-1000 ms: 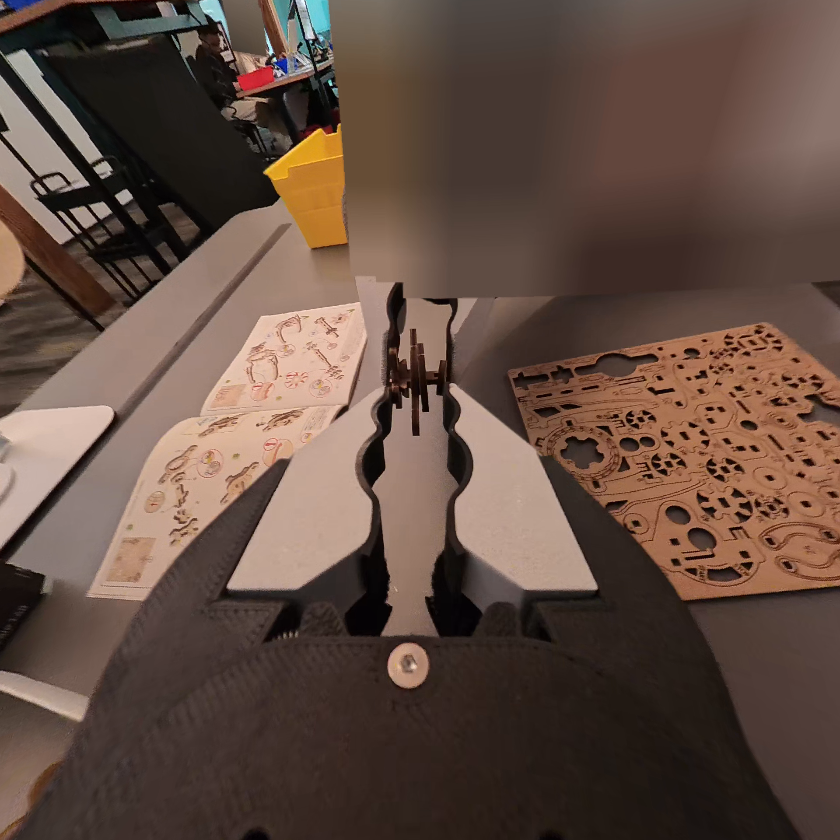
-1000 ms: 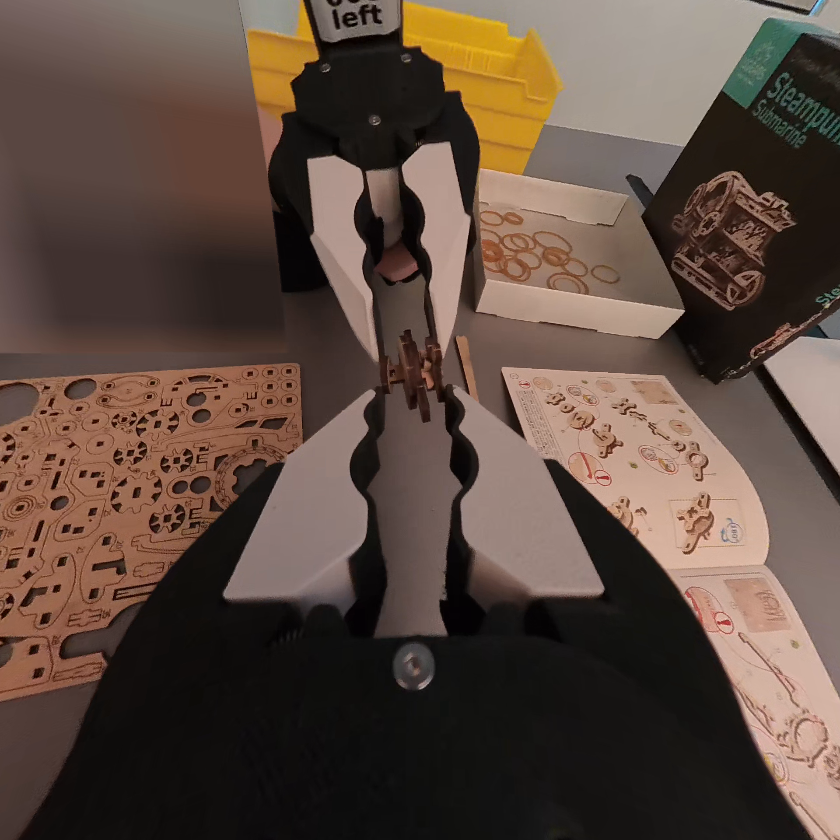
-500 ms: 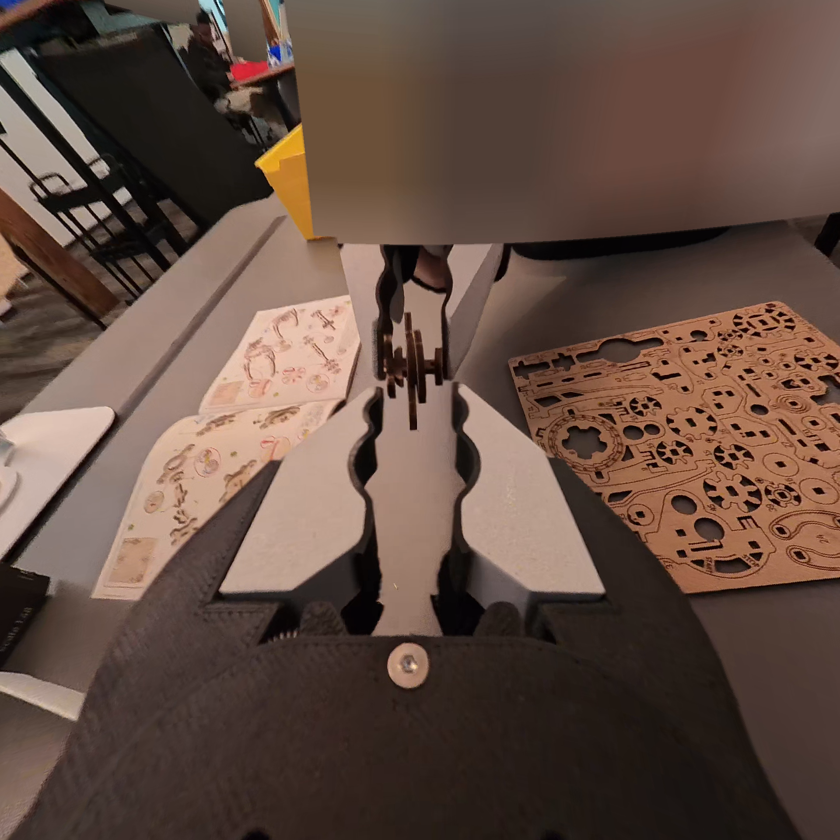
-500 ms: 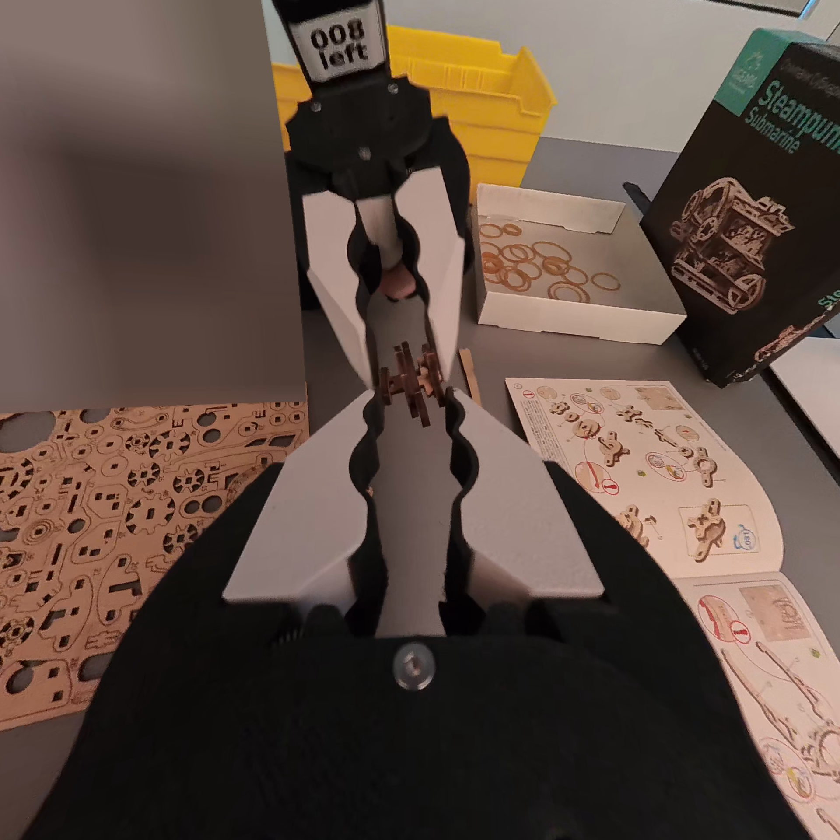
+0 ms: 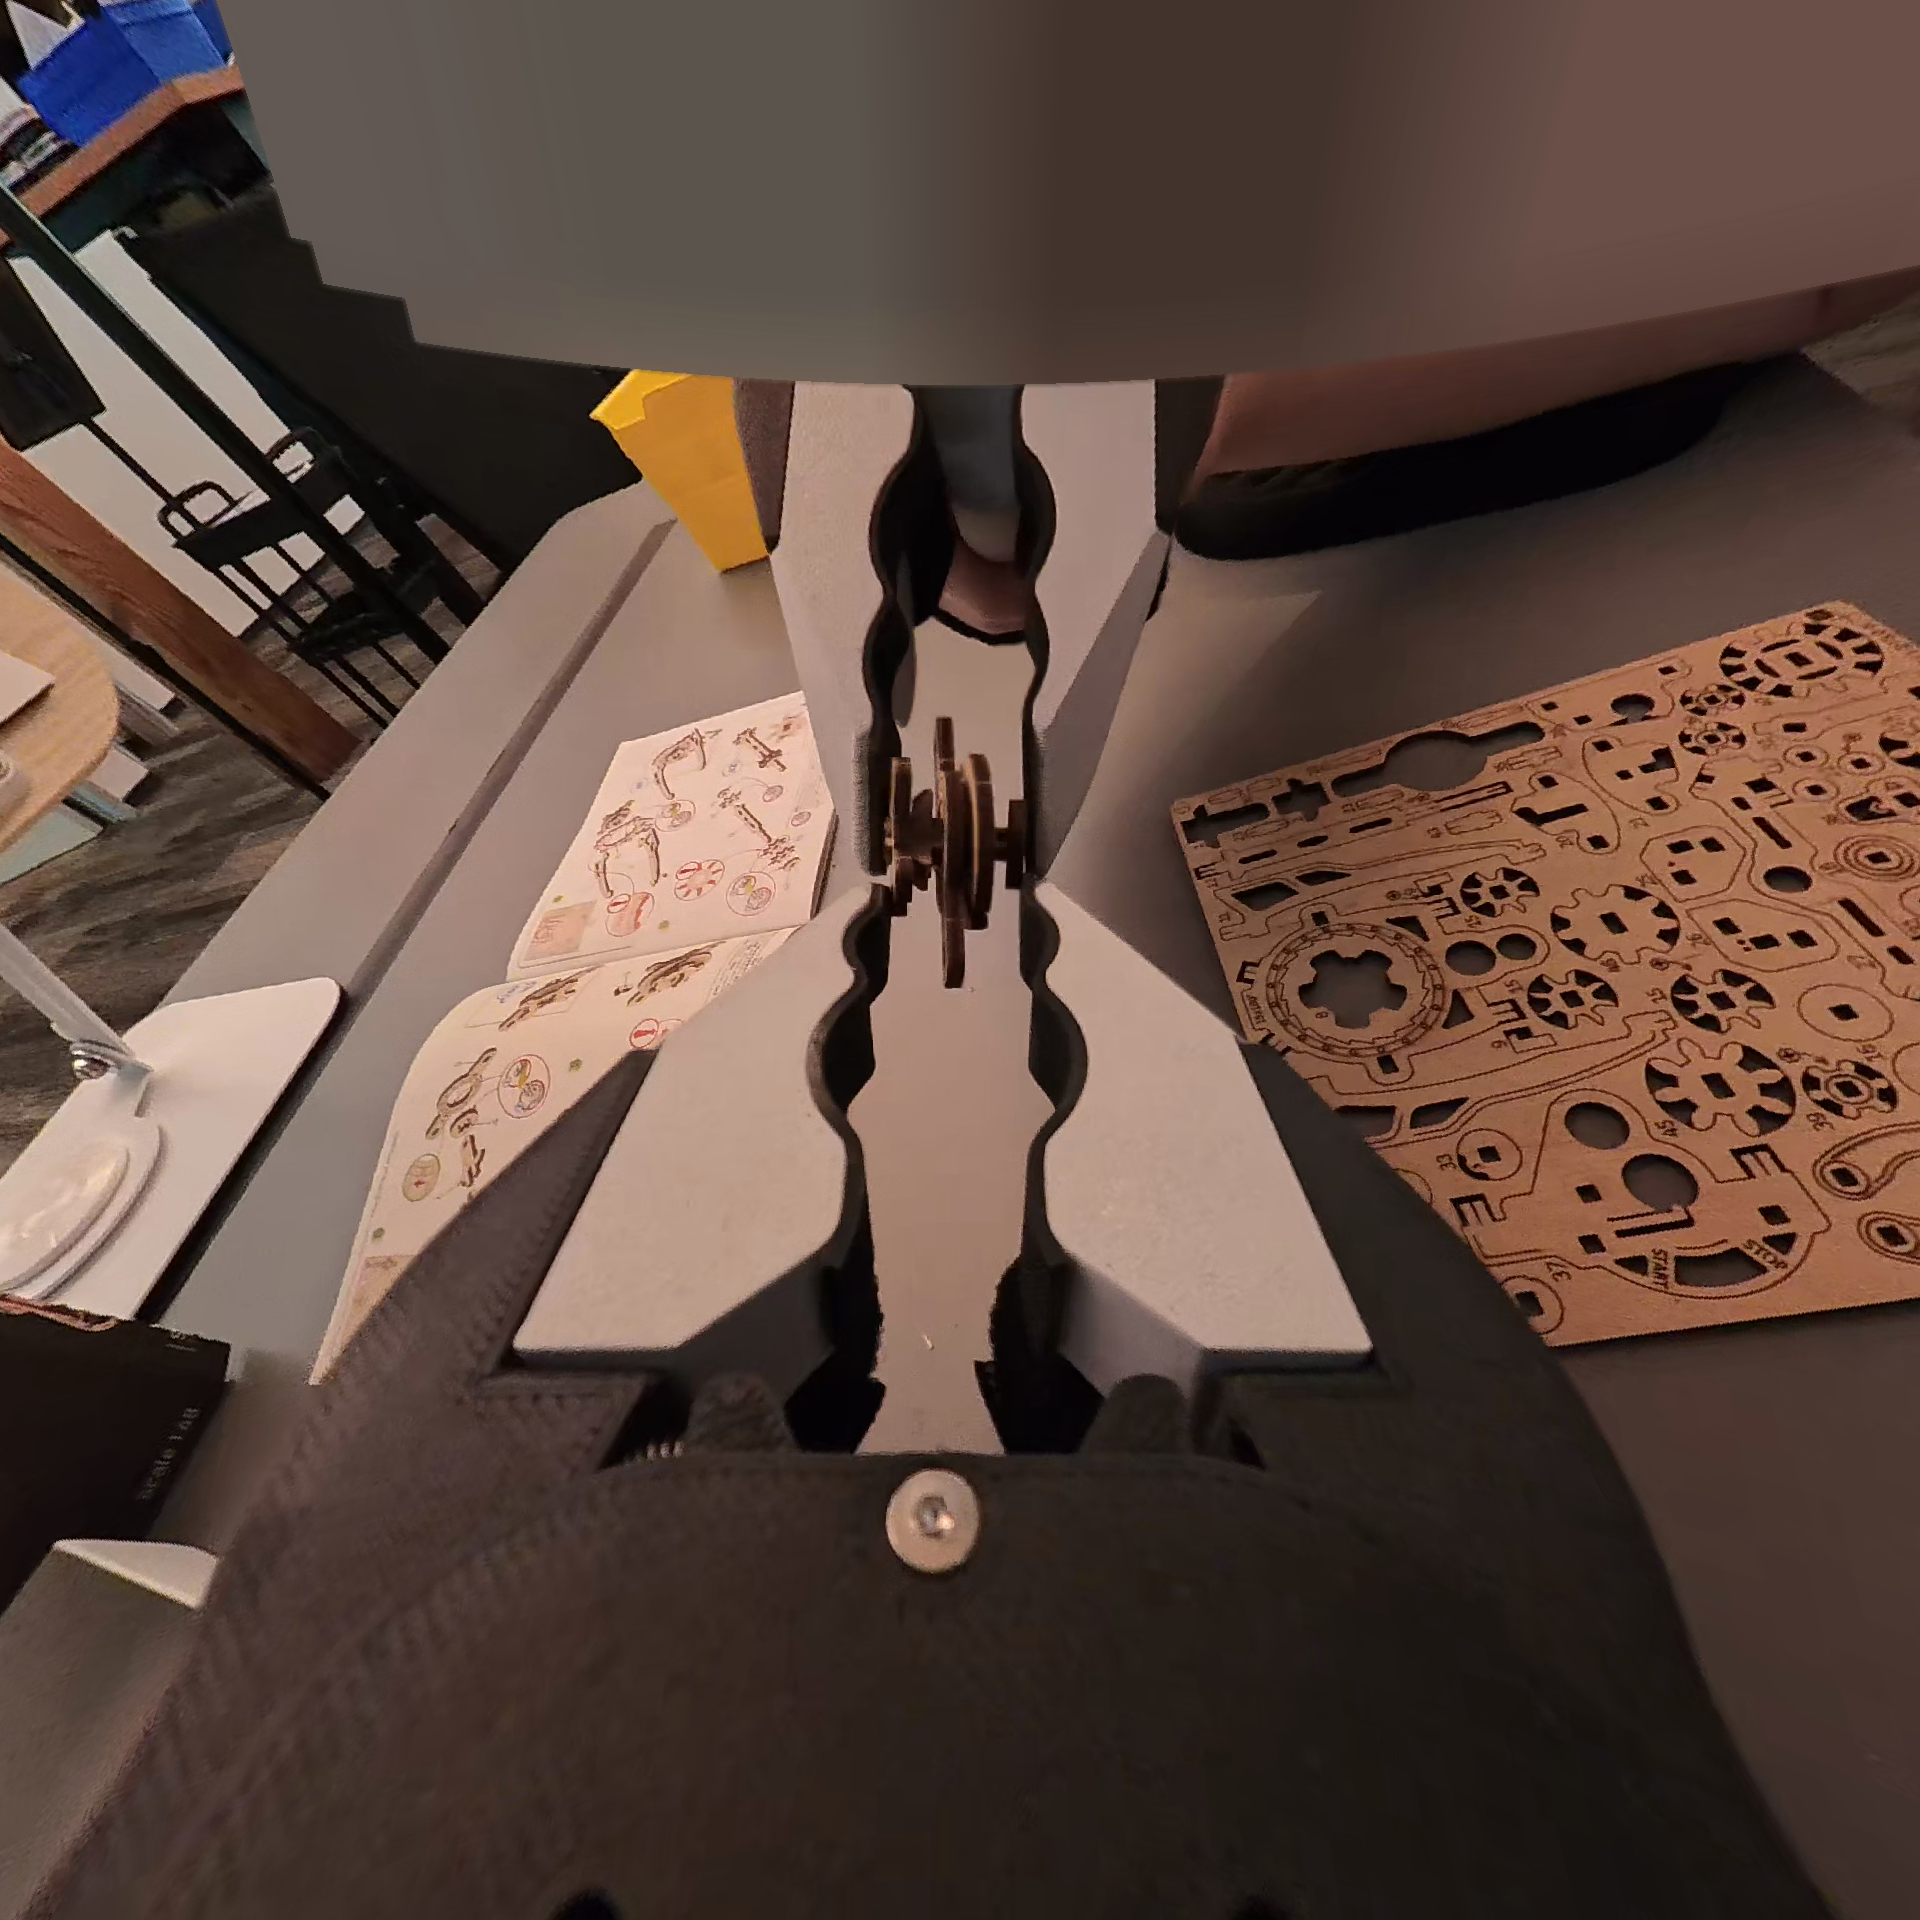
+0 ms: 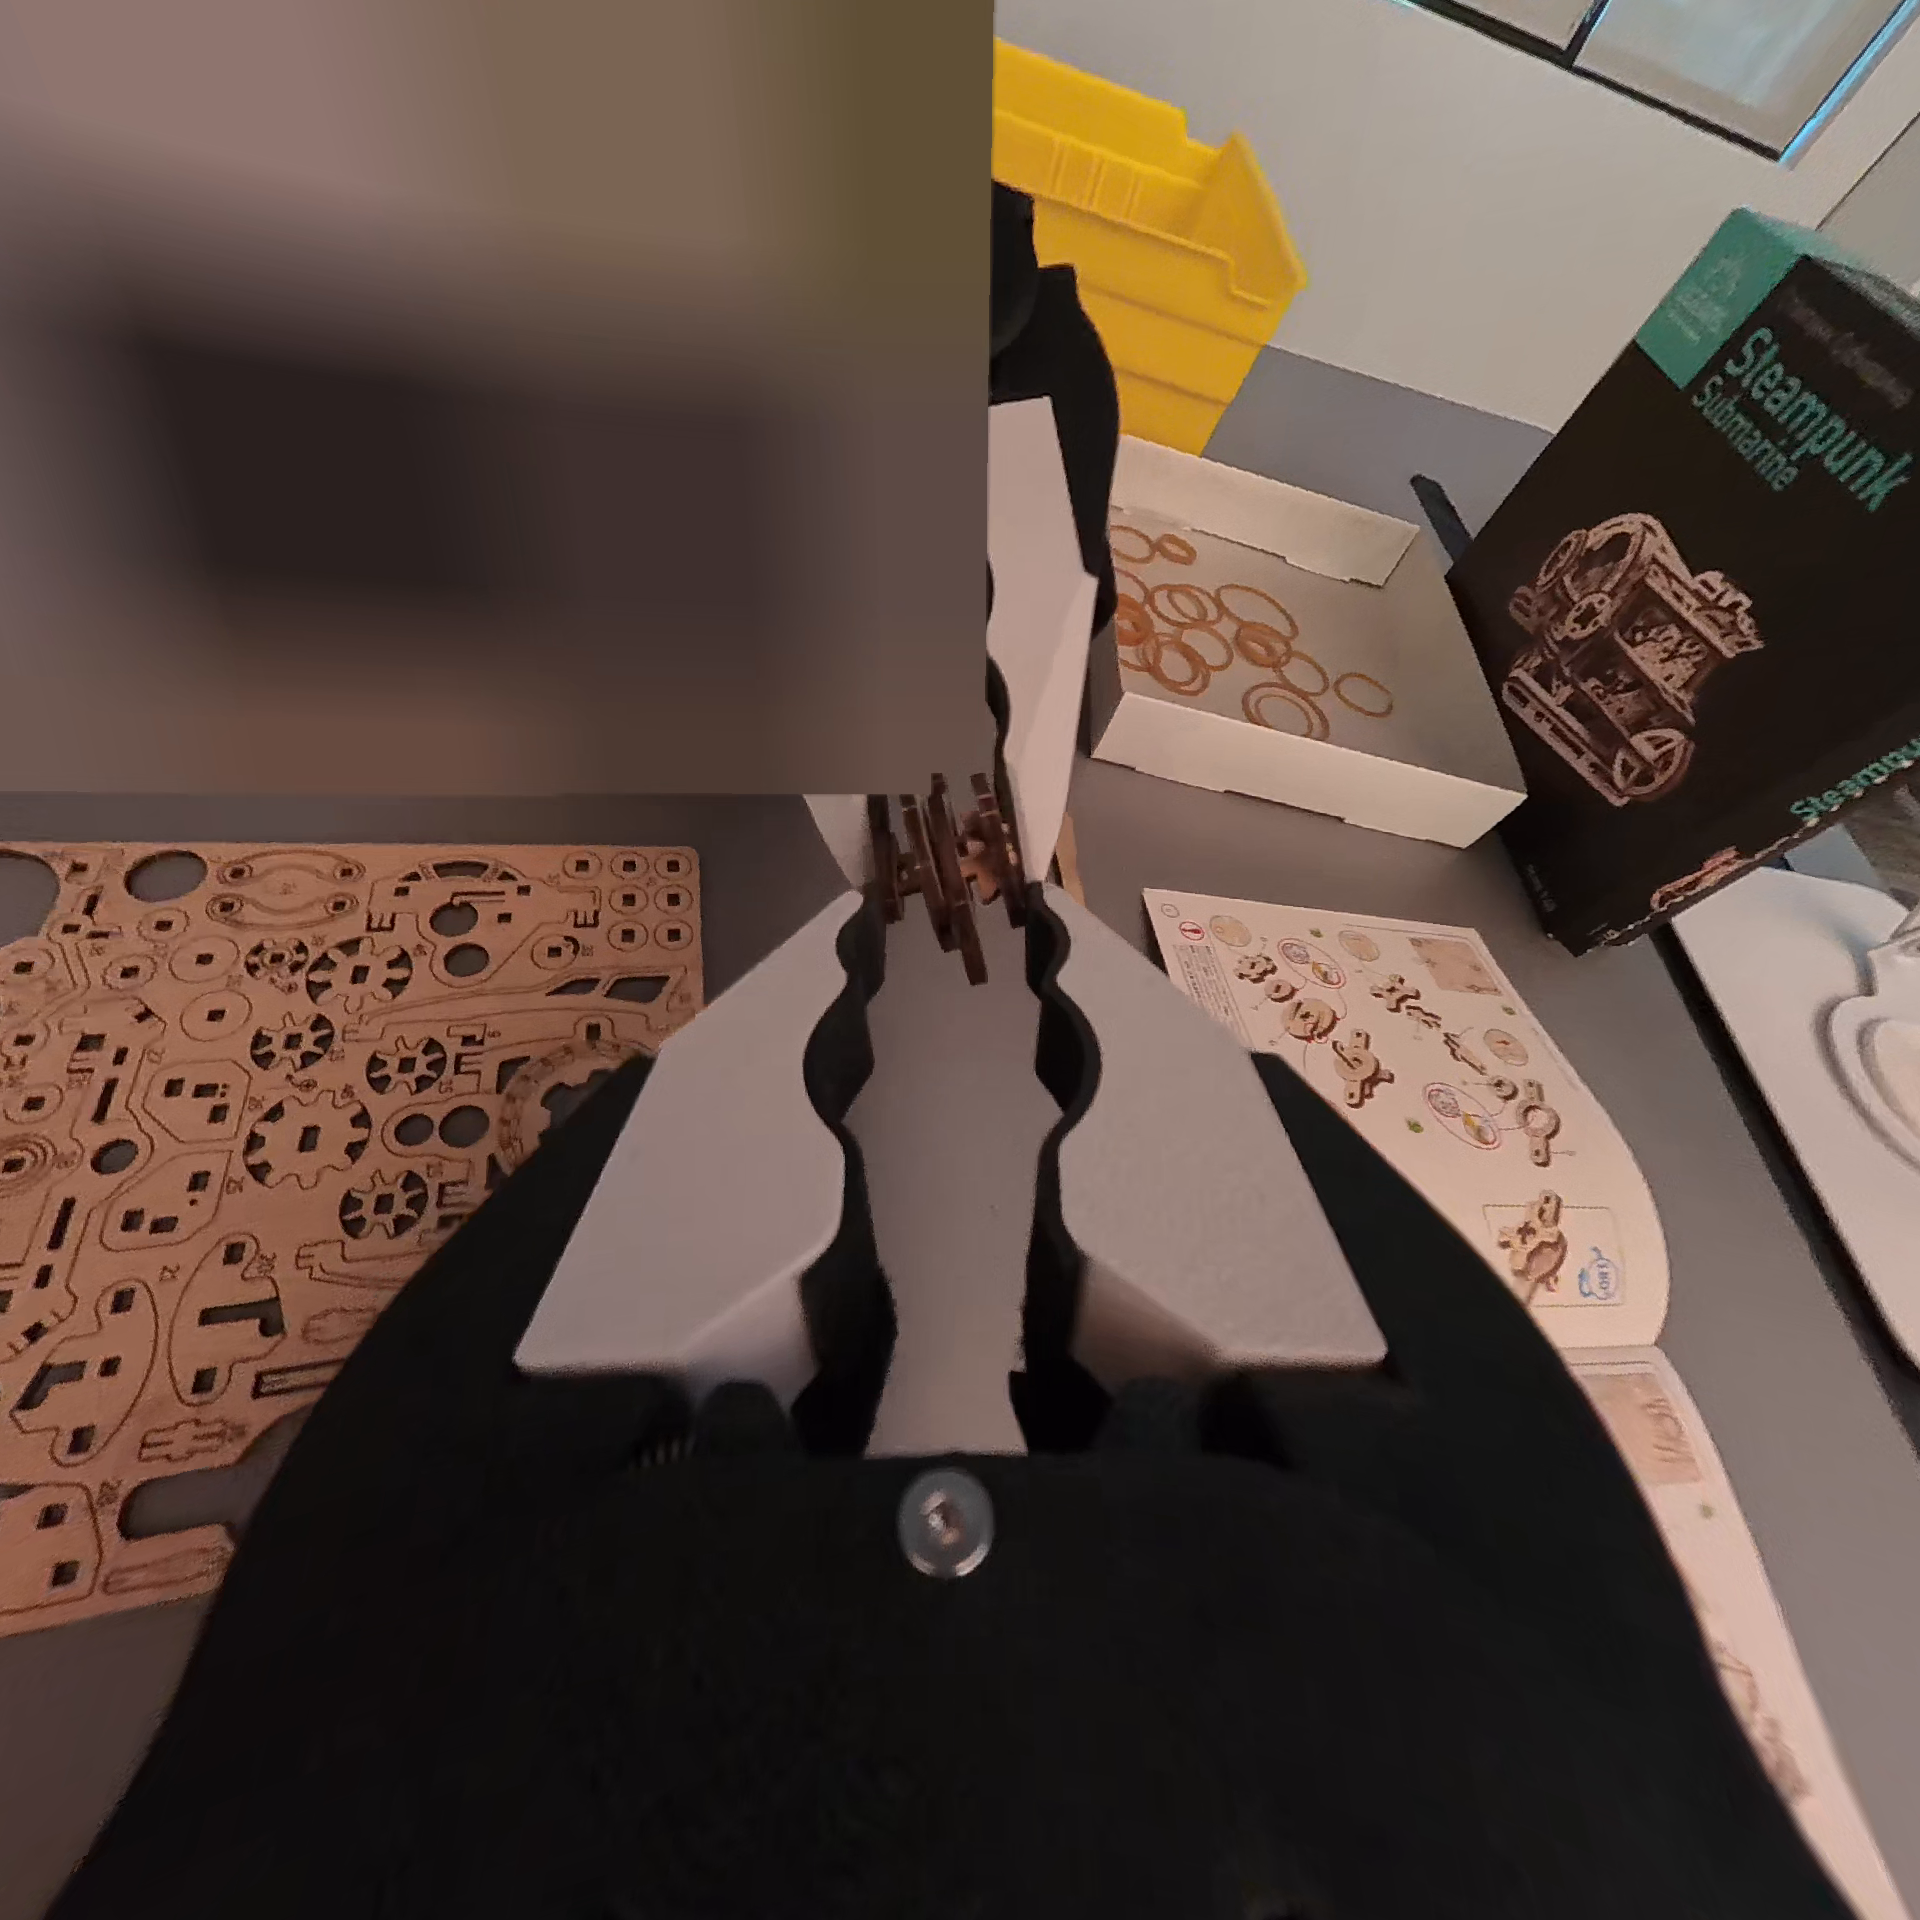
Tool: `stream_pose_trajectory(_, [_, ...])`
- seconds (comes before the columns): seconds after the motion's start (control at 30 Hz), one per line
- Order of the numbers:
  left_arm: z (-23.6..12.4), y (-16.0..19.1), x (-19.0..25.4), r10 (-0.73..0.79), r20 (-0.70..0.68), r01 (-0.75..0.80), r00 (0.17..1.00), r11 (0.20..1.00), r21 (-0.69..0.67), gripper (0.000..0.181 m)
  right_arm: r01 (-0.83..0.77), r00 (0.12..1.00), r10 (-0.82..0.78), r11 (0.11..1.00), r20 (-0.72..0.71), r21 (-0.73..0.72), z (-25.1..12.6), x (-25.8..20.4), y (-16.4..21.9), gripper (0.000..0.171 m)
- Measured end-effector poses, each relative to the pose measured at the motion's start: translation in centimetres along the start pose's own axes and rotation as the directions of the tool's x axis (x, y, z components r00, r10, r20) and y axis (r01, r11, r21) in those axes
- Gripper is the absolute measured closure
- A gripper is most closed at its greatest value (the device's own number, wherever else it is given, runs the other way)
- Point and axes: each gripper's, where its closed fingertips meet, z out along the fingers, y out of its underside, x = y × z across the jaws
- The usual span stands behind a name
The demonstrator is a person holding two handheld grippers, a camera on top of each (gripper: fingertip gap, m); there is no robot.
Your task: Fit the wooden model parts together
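Item: small dark wooden gear assembly (image 5: 951, 847), several toothed discs on a short axle, held in the air above the grey table (image 5: 1714, 1558) between two hand-held grippers that meet tip to tip. Left gripper (image 5: 948, 904): jaws narrow, tips closed against the two ends of the assembly, level and pointing forward over the table. Right gripper (image 6: 943, 902): jaws likewise narrow and closed on the same assembly from the opposite side; in the left wrist view it stands facing the camera, tilted down toward the part. Which disc each one grips cannot be told, since the tips overlap. Step in hand, by judgement: pressing or seating one disc along the axle against the others, with the model still at an early sub-assembly stage. Next move likely calls for a straight squeeze along the axle, both grippers kept in line so the thin discs do not tilt or snap, then release by one side to check the fit. Surroundings: laser-cut plywood parts sheet (image 5: 1558, 987), flat on the table with many pieces already punched out; open instruction booklet (image 6: 1382, 1070) on the other side of the grippers; white shallow tray (image 6: 1299, 769) of rubber bands (image 6: 1226, 644) beyond it; dark kit box (image 6: 1704, 582) standing upright near the tray; yellow bins (image 6: 1143, 239) at the far edge
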Motion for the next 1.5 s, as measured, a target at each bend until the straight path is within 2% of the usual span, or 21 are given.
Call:
stream_pose_trajectory(0.1, [0.1,0.2,0.3,0.029,-0.008,-0.029,1.000,1.000,-0.013,0.158,0.063,0.998,-0.063,0.998,-0.009,-0.027,0.1,-0.3,0.2,0.146])
stream_pose_trajectory(0.43, [0.1,0.4,0.3,0.040,-0.002,-0.040,0.999,0.999,-0.015,0.156,0.107,0.993,-0.110,0.992,-0.037,-0.069,0.2,-0.4,0.5,0.146])
stream_pose_trajectory(0.77, [0.0,0.3,0.3,0.062,0.006,-0.062,0.998,0.998,-0.009,0.159,0.046,0.999,-0.047,0.996,-0.019,-0.078,0.1,-0.2,0.8,0.146])
stream_pose_trajectory(0.93, [0.1,0.6,0.5,-0.001,-0.039,0.000,0.999,1.000,-0.015,0.159,-0.049,0.998,0.051,0.997,0.039,-0.066,0.3,-0.5,1.3,0.145])
stream_pose_trajectory(1.27, [-0.1,0.1,0.5,-0.066,-0.074,0.067,0.995,0.998,0.010,0.160,-0.040,0.998,0.041,0.999,0.040,-0.034,0.1,-0.5,0.8,0.146])
stream_pose_trajectory(1.5, [0.0,0.1,0.4,-0.263,-0.153,0.267,0.953,0.964,0.008,0.160,-0.215,0.971,0.218,0.976,0.103,-0.033,0.1,-0.2,0.7,0.147])
